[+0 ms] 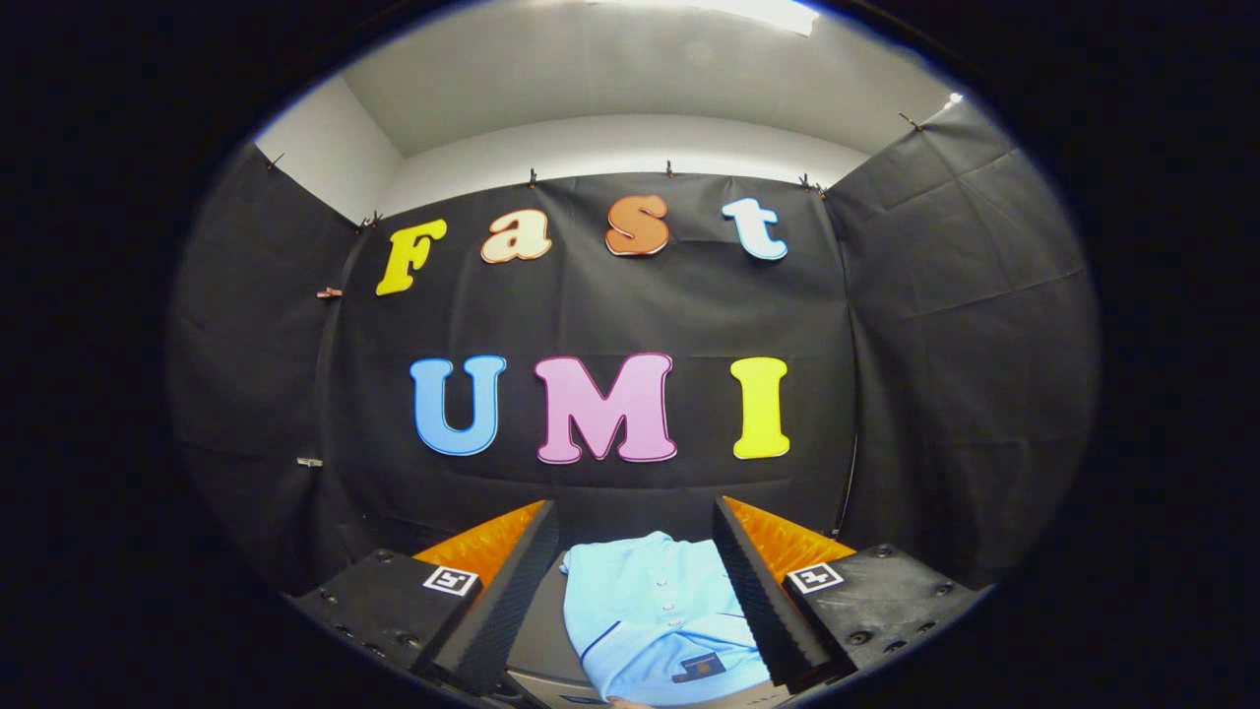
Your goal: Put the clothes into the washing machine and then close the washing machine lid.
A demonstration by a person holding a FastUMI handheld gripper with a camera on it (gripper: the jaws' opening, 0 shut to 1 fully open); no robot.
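Note:
A light blue shirt (658,615) with buttons down its front and a small dark tag lies folded on a grey surface (536,635), low between the fingers of my gripper (635,537). The fingers stand wide apart, one on each side of the shirt, and neither pad (512,591) presses on the cloth. I cannot tell whether the grey surface is part of the washing machine.
The booth's black cloth wall (610,315) rises straight ahead beyond the fingers, with more black cloth on both sides. Above it run a white wall and ceiling (630,108).

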